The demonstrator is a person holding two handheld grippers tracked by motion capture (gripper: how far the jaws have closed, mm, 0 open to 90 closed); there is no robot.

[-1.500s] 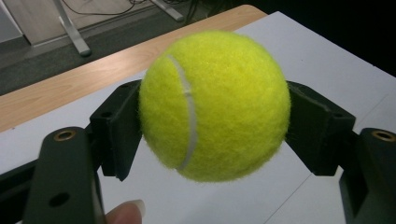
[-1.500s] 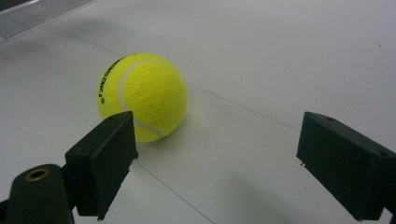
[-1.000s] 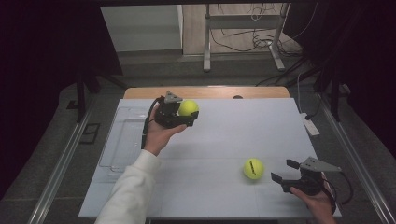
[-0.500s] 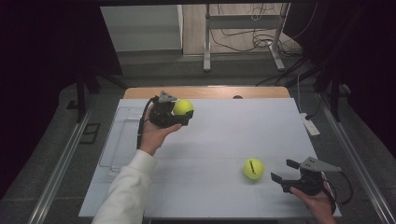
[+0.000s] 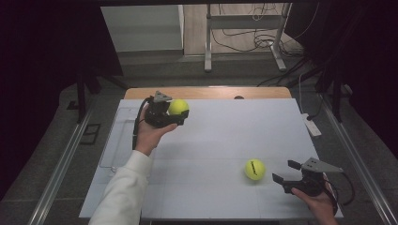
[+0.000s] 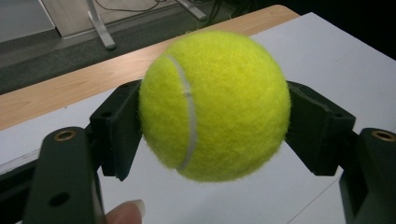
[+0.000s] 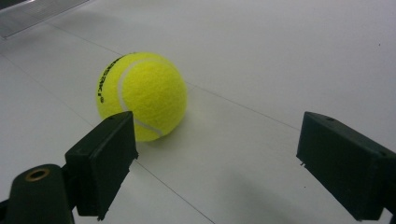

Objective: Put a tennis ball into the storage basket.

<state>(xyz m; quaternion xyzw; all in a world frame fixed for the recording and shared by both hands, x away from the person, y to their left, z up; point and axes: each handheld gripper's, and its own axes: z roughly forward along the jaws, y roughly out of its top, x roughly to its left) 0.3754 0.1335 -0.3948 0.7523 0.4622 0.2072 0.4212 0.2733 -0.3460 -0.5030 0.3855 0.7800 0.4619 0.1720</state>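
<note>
The left gripper [image 5: 174,114] has its jaws clamped on a yellow tennis ball [image 5: 178,107], held above the far left part of the white counter [image 5: 225,136]. A second tennis ball [image 5: 255,169] lies on the counter near its front. Just right of it, the right gripper [image 5: 283,171] rests with jaws wide apart and holding nothing.

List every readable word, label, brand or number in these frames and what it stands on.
Black print on the loose yellow felt tennis ball lying on the white table sheet: too blurred to read.
The held yellow felt tennis ball shows no print, only its white seam.
</note>
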